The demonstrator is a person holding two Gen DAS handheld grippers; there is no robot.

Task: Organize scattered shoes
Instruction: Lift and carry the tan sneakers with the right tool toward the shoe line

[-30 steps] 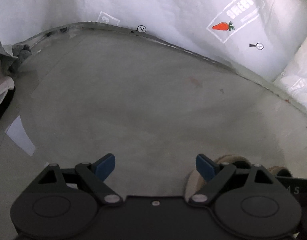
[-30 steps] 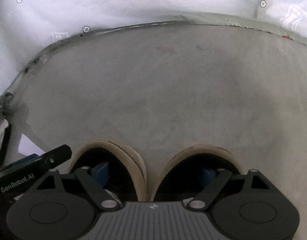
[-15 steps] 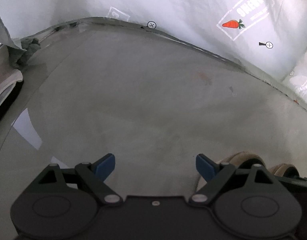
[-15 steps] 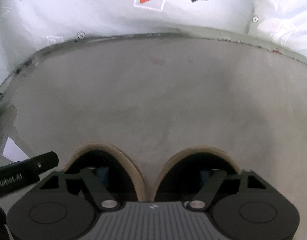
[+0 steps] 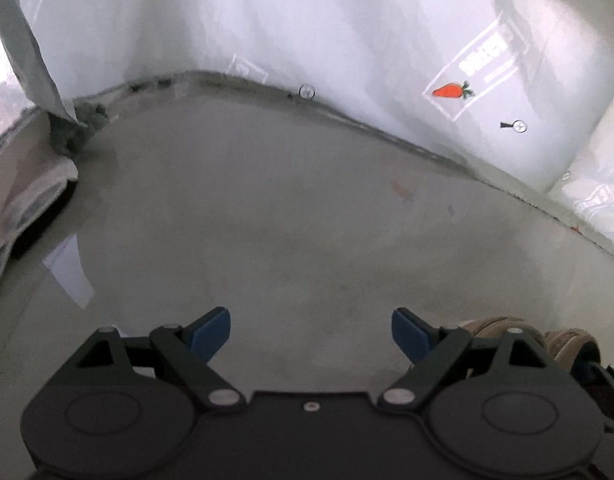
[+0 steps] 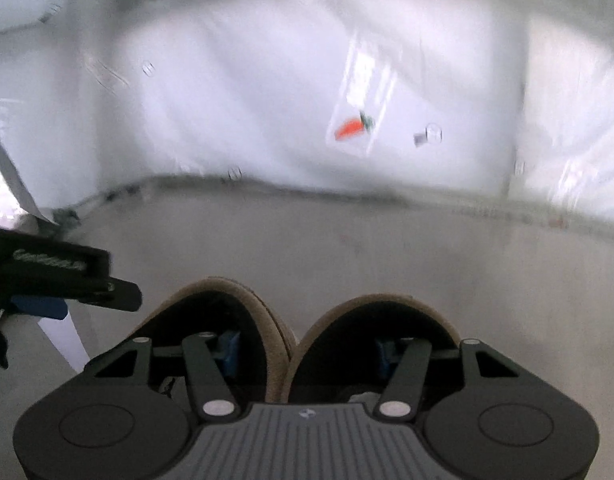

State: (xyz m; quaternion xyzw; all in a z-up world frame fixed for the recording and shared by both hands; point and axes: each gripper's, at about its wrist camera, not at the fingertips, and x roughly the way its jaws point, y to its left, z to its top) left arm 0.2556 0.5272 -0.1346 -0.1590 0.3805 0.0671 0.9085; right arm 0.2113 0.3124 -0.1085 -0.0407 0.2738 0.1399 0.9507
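Right tool (image 6: 305,350): one finger inside each of the pair of tan shoes (image 6: 291,344), clamping their touching inner walls together; both shoes ride just ahead of the tool body. Step in hand, by judgement: carrying the gathered pair toward a place by the wall.

Left tool (image 5: 311,330): jaws wide apart, empty, over bare floor (image 5: 291,200); the shoes show at its right.

Next move calls for lowering the pair side by side near the floor's far edge under the white sheeting (image 5: 267,20), then parting the fingers.
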